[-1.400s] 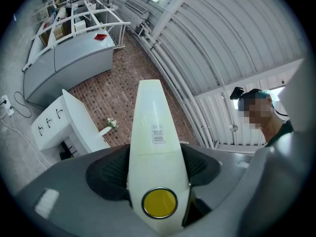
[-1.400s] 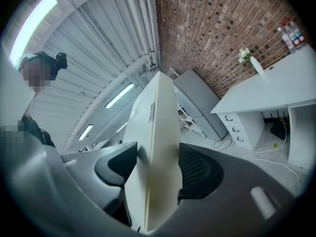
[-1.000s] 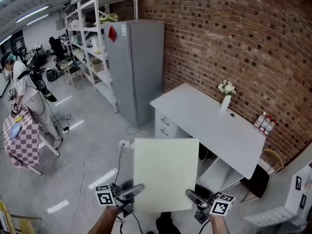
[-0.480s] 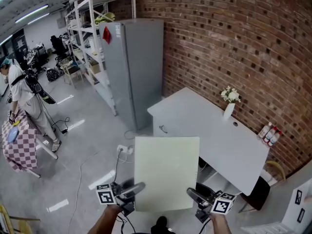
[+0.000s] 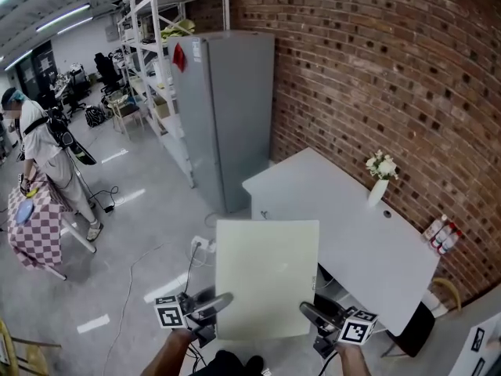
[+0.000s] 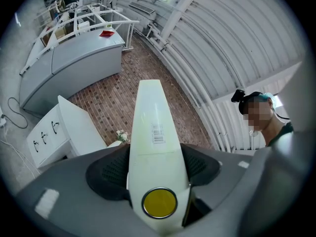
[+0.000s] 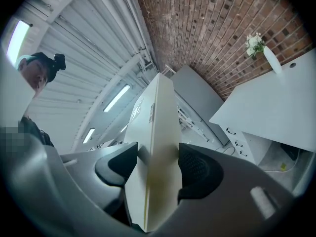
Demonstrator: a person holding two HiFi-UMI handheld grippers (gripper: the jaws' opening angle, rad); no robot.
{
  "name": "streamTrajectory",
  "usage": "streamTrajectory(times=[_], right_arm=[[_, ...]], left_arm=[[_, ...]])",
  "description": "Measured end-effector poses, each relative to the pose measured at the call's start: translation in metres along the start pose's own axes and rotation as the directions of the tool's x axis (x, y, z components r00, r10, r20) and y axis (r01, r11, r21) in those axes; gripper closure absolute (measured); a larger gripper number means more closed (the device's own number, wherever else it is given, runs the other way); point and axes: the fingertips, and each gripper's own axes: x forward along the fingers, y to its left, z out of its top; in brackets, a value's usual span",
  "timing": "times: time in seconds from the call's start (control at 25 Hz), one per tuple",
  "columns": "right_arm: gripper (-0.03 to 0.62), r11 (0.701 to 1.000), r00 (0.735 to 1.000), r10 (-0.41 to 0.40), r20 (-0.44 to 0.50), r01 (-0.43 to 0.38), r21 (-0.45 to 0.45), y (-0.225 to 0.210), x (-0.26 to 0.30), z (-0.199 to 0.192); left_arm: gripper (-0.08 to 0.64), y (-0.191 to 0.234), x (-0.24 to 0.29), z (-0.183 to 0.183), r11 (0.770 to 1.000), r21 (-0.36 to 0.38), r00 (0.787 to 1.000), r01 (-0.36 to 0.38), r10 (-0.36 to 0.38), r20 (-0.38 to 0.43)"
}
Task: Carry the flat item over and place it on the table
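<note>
A flat pale cream board [image 5: 266,276] hangs level in front of me, held at its two near corners. My left gripper [image 5: 213,307] is shut on its left corner and my right gripper [image 5: 315,315] on its right corner. In the left gripper view the board [image 6: 150,122] runs out between both pads [image 6: 111,174] and carries a round yellow sticker [image 6: 159,203]. In the right gripper view the board [image 7: 158,127] stands edge-on between the pads [image 7: 197,169]. The white table [image 5: 344,225] stands just beyond the board, against the brick wall.
A vase of white flowers [image 5: 380,180] and some bottles [image 5: 438,237] stand on the table's far side. A grey fridge [image 5: 227,116] and white shelving [image 5: 156,45] are to its left. A person [image 5: 47,171] stands by a checkered table [image 5: 31,229]. Cables [image 5: 200,245] lie on the floor.
The table, fridge and wall have grown a little and slid in the head view as I come nearer. The board stays gripped the same way by both grippers.
</note>
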Motion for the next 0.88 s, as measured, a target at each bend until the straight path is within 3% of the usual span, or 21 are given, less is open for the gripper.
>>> streamTrajectory(times=[0.44, 0.88], right_arm=[[0.347, 1.0, 1.0, 0.007, -0.028, -0.006, 0.007, -0.038, 0.046, 0.021], [0.348, 0.999, 0.999, -0.037, -0.037, 0.038, 0.021, -0.096, 0.147, 0.074]], left_arm=[[0.247, 0.049, 0.011, 0.033, 1.0, -0.012, 1.0, -0.014, 0.014, 0.022], [0.249, 0.143, 0.037, 0.124, 0.999, -0.05, 1.0, -0.007, 0.007, 0.006]])
